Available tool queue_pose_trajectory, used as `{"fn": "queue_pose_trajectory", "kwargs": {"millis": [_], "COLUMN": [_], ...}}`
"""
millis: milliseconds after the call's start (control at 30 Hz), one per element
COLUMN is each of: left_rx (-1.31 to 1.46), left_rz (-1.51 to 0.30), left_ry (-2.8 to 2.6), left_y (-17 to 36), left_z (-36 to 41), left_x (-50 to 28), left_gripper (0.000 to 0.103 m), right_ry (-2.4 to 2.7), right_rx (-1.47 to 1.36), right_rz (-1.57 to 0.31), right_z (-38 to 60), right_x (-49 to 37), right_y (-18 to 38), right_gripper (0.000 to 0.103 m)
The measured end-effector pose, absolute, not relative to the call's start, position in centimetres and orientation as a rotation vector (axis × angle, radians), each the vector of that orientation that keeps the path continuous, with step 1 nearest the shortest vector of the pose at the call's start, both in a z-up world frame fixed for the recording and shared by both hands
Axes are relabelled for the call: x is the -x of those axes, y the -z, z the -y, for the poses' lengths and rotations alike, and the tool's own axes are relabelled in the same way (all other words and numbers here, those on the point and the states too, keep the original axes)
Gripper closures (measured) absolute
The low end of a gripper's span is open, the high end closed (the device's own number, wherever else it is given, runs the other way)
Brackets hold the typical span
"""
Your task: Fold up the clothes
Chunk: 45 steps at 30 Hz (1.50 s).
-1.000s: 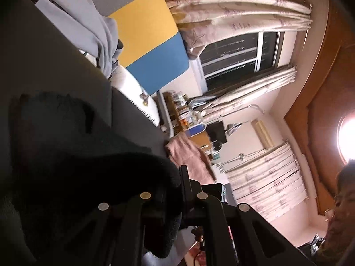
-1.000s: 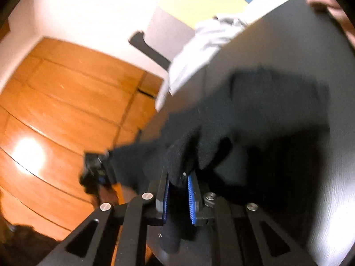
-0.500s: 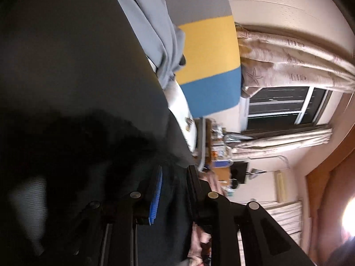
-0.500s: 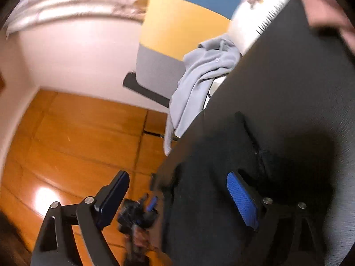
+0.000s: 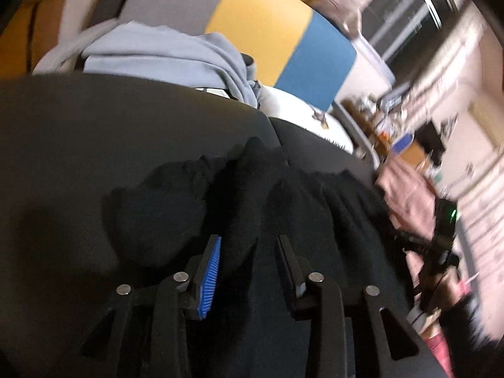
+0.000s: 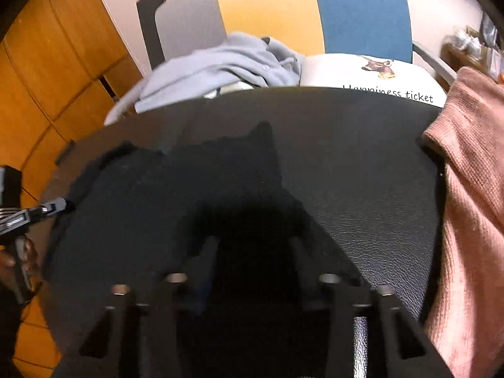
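Black garment (image 5: pixel 283 208), the task item, lies crumpled on the desk (image 5: pixel 78 145) directly ahead of and under both tongs; matte, soft-looking knit or fleece, bunched into ridges and lumps with a pointed peak at its far edge, fuzzy outline, no print or label readable on it. Left tongs (image 5: pixel 249 249): jaws have just been opening, now parted at a moderate gap with black fabric lying between them, blue ribbed pad (image 5: pixel 210 278) clear of the cloth, no pinch seen. Right tongs (image 6: pixel 253 252): jaws have just been closing after a wide spread, now at a moderate gap, very dark and blurred; garment sits below and between, pads not seen pressing it. Desk surface is dark with a pebbled leather-like grain, rounded far edge. Beyond the tongs at the far desk edge, a light grey-blue garment (image 6: pixel 220 66), smooth woven cloth, heaped in loose folds. Right of the right tongs, a pink ribbed knit (image 6: pixel 469 189) draped over the desk edge. Far right beyond the desk, a white cushion (image 6: pixel 346 69) with an animal-head graphic and printed words "Happiness ticket", first word partly cut off. Behind it, a panel (image 6: pixel 267 9) in grey, yellow and blue bands. Orange wood panelling (image 6: pixel 47 63) far left.
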<state>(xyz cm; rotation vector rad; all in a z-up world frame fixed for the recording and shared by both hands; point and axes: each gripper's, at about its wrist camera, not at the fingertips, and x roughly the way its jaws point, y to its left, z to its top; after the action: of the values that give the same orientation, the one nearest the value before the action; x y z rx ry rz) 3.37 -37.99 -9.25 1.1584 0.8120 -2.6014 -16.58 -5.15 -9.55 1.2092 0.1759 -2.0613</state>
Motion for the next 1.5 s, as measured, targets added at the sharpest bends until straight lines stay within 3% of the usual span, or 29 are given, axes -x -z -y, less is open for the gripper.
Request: {"fn": "queue_pose_trajectory", "kwargs": {"millis": [67, 133, 167, 267, 333, 467, 600, 667, 733, 800, 967, 1000, 1033, 1067, 1100, 1200, 1300, 1333, 1400, 1500], "left_rx": [-1.194, -1.187, -1.181, -0.990, -0.913, -0.974, -0.908, -0.880, -0.885, -0.939, -1.069, -1.089, -1.084, -1.074, -1.064, -1.064, -1.103, -1.063, -0.980, -0.879], "left_rz": [-0.755, -0.777, -0.790, -1.111, -1.261, -1.500, -1.605, -1.527, -1.422, -1.318, -1.174, -1.134, -1.117, -1.105, -1.093, -1.047, -1.068, -1.179, -1.332, -1.456], "left_ry": [2.584, 2.601, 2.610, 2.699, 2.631, 2.326, 2.319, 2.371, 2.424, 2.482, 2.492, 2.490, 2.500, 2.511, 2.522, 2.507, 2.395, 2.384, 2.359, 2.336], "left_y": [9.7, 9.6, 9.5, 7.5, 7.7, 12.9, 14.5, 13.3, 12.1, 11.4, 11.5, 11.6, 11.4, 11.1, 10.9, 10.9, 13.2, 13.6, 13.9, 13.9], "left_z": [37.9, 37.9, 37.9, 39.2, 41.1, 44.8, 45.0, 45.0, 44.8, 44.3, 43.5, 43.3, 43.1, 42.9, 42.7, 42.6, 44.1, 45.1, 46.2, 47.1], "left_x": [-2.3, -2.1, -2.0, -5.3, -7.1, -8.6, -10.2, -9.9, -8.8, -6.8, -2.8, -2.1, -2.0, -2.1, -2.2, -2.4, -2.7, -3.3, -4.7, -7.8], "left_gripper": [0.067, 0.077, 0.097, 0.097, 0.097, 0.097, 0.079, 0.071, 0.067, 0.065, 0.065, 0.071, 0.079, 0.094, 0.096, 0.096, 0.094, 0.093, 0.080, 0.077], "right_ry": [2.063, 2.064, 2.063, 2.052, 2.053, 2.064, 2.064, 2.046, 2.048, 2.036, 2.013, 2.001, 2.008, 2.042, 2.059, 2.143, 2.226, 2.227, 2.230, 2.233], "right_rx": [-1.205, -1.193, -1.186, -1.137, -1.112, -1.186, -1.189, -1.178, -1.156, -1.136, -1.167, -1.192, -1.206, -1.211, -1.195, -1.055, -1.098, -1.133, -1.153, -1.188], "right_rz": [-0.213, -0.233, -0.237, -0.179, -0.158, -0.194, -0.127, -0.078, -0.037, -0.004, -0.037, -0.061, -0.101, -0.181, -0.242, -0.373, -0.411, -0.396, -0.316, -0.199], "right_z": [5.5, 5.6, 5.5, 4.2, 3.3, 2.8, 1.8, 1.1, 0.9, 1.4, 5.3, 6.3, 7.2, 8.0, 8.6, 8.5, 7.3, 7.0, 6.3, 4.9], "right_x": [16.5, 16.4, 16.3, 15.0, 14.4, 15.2, 15.5, 15.7, 16.3, 16.9, 19.3, 19.8, 20.0, 20.0, 19.6, 17.4, 17.7, 18.1, 18.5, 19.0], "right_y": [9.8, 9.7, 9.5, 7.8, 6.9, 9.0, 9.4, 9.2, 8.4, 7.7, 8.1, 8.6, 9.0, 9.1, 8.7, 6.4, 7.4, 8.3, 9.3, 9.4], "right_gripper": [0.065, 0.070, 0.072, 0.086, 0.087, 0.087, 0.085, 0.076, 0.045, 0.034, 0.030, 0.031, 0.046, 0.064, 0.093, 0.094, 0.093, 0.089, 0.079, 0.028]}}
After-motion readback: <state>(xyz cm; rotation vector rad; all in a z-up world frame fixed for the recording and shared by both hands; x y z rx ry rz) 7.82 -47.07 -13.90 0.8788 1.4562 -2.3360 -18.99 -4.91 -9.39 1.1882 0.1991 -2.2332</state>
